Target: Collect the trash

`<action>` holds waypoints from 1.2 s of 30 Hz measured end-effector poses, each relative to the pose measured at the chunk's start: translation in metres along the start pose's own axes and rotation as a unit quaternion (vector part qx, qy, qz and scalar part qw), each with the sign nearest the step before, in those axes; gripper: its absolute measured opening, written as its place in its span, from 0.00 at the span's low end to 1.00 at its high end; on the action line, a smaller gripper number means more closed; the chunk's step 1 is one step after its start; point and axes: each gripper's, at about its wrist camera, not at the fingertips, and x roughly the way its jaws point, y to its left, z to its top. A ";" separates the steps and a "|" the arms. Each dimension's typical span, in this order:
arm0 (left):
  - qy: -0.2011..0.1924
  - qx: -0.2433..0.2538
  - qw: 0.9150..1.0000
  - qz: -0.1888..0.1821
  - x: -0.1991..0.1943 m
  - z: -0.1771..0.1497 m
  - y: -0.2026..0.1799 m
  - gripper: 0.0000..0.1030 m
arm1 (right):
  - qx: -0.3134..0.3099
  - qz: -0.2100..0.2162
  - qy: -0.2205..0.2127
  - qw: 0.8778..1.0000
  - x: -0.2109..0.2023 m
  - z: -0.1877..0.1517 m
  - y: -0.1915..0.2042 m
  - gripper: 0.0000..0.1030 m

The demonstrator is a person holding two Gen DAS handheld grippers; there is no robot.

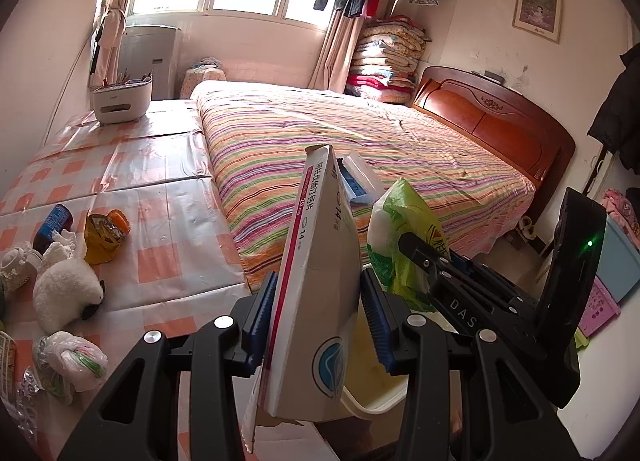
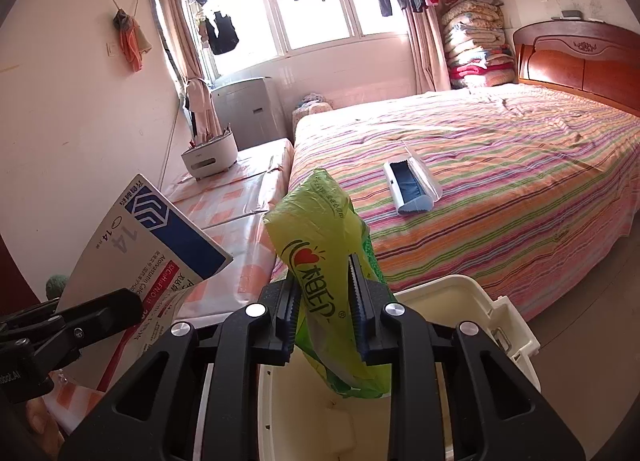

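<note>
Over the cream plastic bin [image 2: 516,325], the right tool [image 2: 324,313] pinches a crinkled green bag [image 2: 320,245], jaws nearly shut on it. At its 9 o'clock the left tool [image 1: 316,309] clamps a flat white carton [image 1: 316,285], jaws partly open around its width. The bin's base is hidden behind both tools. On the glossy checked tabletop [image 1: 160,181] at the carton's 9 o'clock lie a yellow wrapper [image 1: 102,237], tissues [image 1: 60,245] and knotted bags [image 1: 76,357], partly cut off.
</note>
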 end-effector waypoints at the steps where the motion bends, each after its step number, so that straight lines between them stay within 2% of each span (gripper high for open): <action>1: 0.001 0.000 1.000 -0.001 0.001 0.000 -0.001 0.40 | 0.003 -0.001 0.000 1.000 -0.001 0.000 -0.002 0.23; 2: 0.003 0.001 1.000 -0.001 0.002 -0.001 -0.002 0.40 | 0.006 -0.003 -0.001 1.000 -0.002 -0.001 -0.004 0.25; 5: 0.008 0.003 1.000 -0.003 0.005 -0.002 -0.006 0.40 | 0.017 -0.011 -0.010 1.000 -0.006 -0.002 -0.010 0.46; 9: 0.014 0.006 1.000 -0.009 0.011 -0.005 -0.013 0.40 | 0.034 -0.023 -0.032 0.999 -0.015 0.001 -0.019 0.62; 15: 0.027 0.015 0.999 -0.022 0.020 -0.009 -0.024 0.40 | 0.085 -0.032 -0.070 0.993 -0.030 0.005 -0.043 0.70; 19: 0.042 0.027 0.998 -0.036 0.027 -0.012 -0.032 0.41 | 0.102 -0.036 -0.088 0.990 -0.038 0.007 -0.050 0.72; 28: 0.053 0.061 0.996 -0.036 0.039 -0.017 -0.052 0.45 | 0.111 -0.034 -0.093 0.989 -0.039 0.005 -0.054 0.73; 30: 0.051 0.074 0.996 -0.027 0.040 -0.018 -0.056 0.51 | 0.111 -0.034 -0.092 0.989 -0.039 0.005 -0.054 0.73; 32: 0.043 0.082 0.996 -0.016 0.039 -0.018 -0.057 0.65 | 0.110 -0.034 -0.092 0.989 -0.040 0.004 -0.054 0.73; 36: 0.030 0.098 0.995 -0.002 0.034 -0.013 -0.055 0.67 | 0.112 -0.038 -0.092 0.989 -0.039 0.003 -0.055 0.73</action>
